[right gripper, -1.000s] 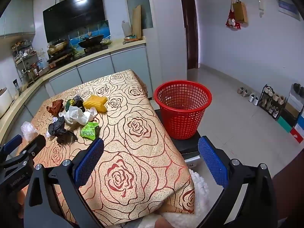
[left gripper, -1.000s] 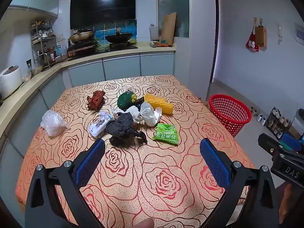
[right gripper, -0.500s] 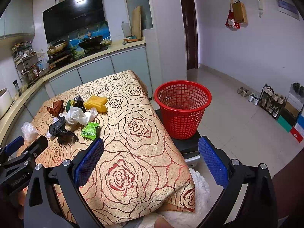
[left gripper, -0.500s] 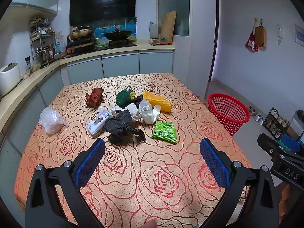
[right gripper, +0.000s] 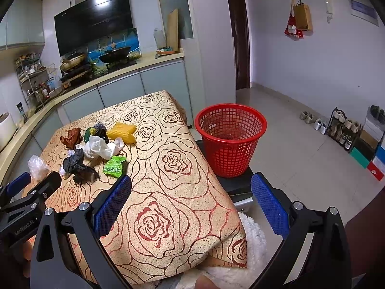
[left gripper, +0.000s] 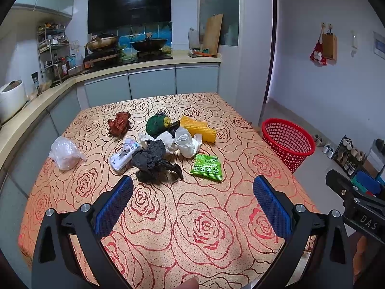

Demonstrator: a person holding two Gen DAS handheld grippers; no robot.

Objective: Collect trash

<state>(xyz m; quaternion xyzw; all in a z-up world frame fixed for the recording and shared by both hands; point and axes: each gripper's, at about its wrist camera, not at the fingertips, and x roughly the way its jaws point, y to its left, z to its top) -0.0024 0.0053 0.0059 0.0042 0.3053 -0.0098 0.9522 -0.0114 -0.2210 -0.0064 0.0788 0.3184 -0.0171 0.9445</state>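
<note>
Lying crosswise: yellow wrapper (left gripper: 197,129)

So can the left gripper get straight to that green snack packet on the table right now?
Probably yes. The left gripper is open and empty, and only bare tablecloth lies between it and the green snack packet, which sits apart from the black bag.
</note>
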